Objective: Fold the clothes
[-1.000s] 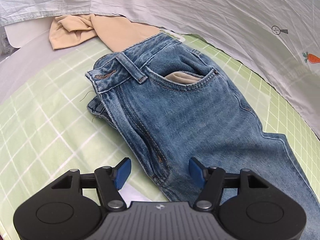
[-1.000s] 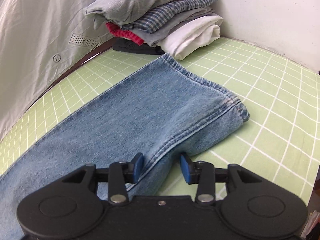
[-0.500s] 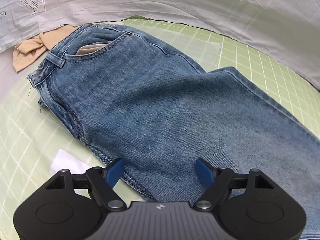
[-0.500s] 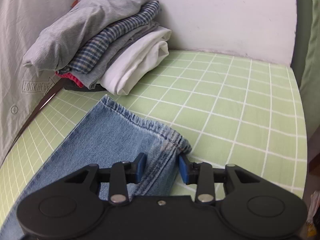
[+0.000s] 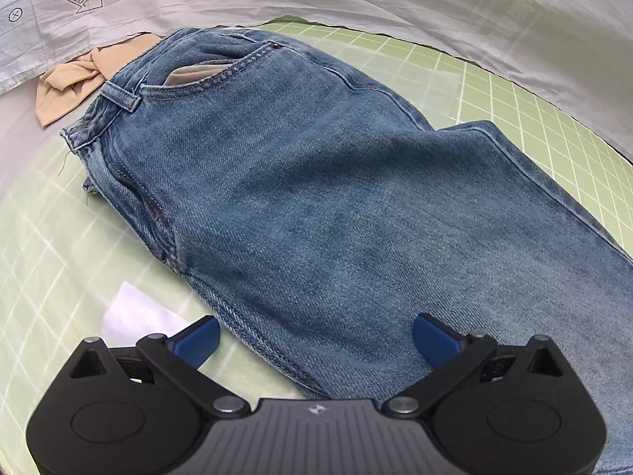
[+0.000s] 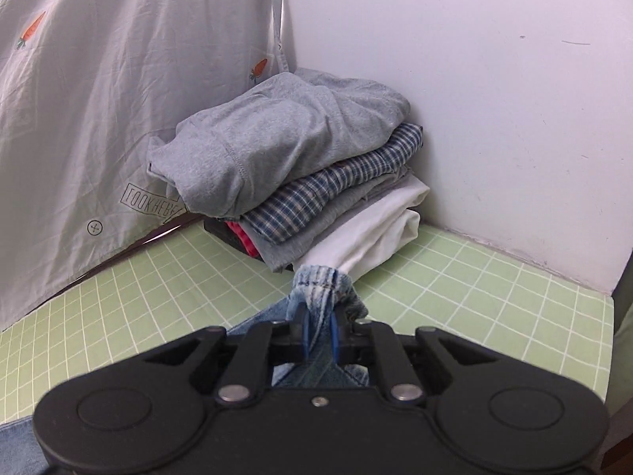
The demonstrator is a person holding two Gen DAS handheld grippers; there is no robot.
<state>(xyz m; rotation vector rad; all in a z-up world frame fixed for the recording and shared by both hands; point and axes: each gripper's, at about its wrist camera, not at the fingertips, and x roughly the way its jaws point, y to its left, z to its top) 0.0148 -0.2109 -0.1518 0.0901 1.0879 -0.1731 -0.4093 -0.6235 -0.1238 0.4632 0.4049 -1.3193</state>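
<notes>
Now right gripper (image 6: pixel 319 330) on jeans hem (image 6: pixel 321 282)

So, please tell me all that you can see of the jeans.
The jeans are mid-blue denim, folded lengthwise, lying flat on the green grid mat. The waistband, belt loop and front pocket show pale lining. The right tongs pinch the bunched hem; the open left tongs hover over the thigh.
</notes>
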